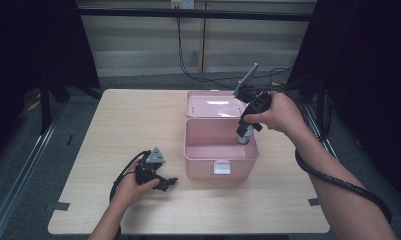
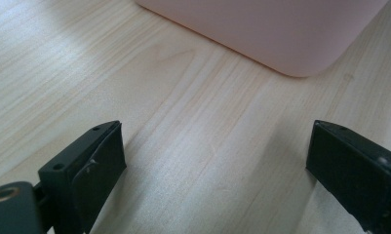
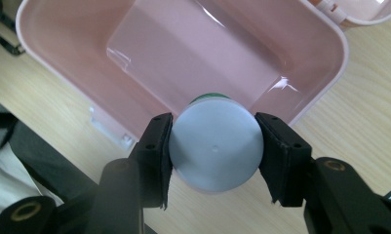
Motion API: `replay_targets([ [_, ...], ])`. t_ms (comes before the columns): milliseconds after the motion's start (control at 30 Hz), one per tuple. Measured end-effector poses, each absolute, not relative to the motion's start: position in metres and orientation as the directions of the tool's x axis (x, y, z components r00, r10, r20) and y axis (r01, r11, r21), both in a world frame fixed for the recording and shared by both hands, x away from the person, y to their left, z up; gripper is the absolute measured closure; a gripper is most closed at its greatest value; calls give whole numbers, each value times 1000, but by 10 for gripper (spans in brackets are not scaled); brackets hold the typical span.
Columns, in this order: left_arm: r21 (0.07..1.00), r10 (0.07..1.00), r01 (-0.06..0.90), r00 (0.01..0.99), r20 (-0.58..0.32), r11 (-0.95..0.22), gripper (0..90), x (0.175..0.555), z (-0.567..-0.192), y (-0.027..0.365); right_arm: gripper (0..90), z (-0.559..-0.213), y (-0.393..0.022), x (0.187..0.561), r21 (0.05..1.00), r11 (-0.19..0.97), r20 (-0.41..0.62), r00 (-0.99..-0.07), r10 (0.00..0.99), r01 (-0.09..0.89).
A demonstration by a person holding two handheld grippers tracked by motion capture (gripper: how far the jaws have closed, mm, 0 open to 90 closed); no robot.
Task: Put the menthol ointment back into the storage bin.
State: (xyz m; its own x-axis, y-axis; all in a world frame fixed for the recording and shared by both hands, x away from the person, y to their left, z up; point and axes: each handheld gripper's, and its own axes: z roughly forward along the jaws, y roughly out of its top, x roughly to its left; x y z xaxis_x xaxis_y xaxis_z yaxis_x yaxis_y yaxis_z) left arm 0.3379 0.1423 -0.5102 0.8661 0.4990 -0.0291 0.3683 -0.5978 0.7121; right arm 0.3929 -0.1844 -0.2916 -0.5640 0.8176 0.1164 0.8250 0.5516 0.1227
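Observation:
A pink box (image 1: 220,161) stands open on the table, its lid (image 1: 213,104) laid back behind it. My right gripper (image 1: 245,135) is shut on a small round container (image 3: 215,146) with a white cap and a green edge showing under it. It holds the container upright just above the box's right rim (image 3: 324,92), and the bare pink inside (image 3: 193,53) lies beyond. My left gripper (image 1: 169,183) rests low over the table to the left of the box's front. Its jaws stand wide apart with bare wood between them (image 2: 215,161), and the box corner (image 2: 290,44) lies ahead.
The light wooden table (image 1: 128,125) has free room on its left half and along the front. A white latch (image 1: 221,168) sits on the box's front wall. Cables (image 1: 188,70) trail on the floor behind the table, and dark curtains stand on both sides.

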Motion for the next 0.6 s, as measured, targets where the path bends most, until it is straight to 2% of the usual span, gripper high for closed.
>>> replay_targets([
  [600, 712, 499, 369, 866, -30, -597, 65, 338, -510, 142, 507, -310, -182, 413, 105, 381, 133, -393, 910, 918],
])
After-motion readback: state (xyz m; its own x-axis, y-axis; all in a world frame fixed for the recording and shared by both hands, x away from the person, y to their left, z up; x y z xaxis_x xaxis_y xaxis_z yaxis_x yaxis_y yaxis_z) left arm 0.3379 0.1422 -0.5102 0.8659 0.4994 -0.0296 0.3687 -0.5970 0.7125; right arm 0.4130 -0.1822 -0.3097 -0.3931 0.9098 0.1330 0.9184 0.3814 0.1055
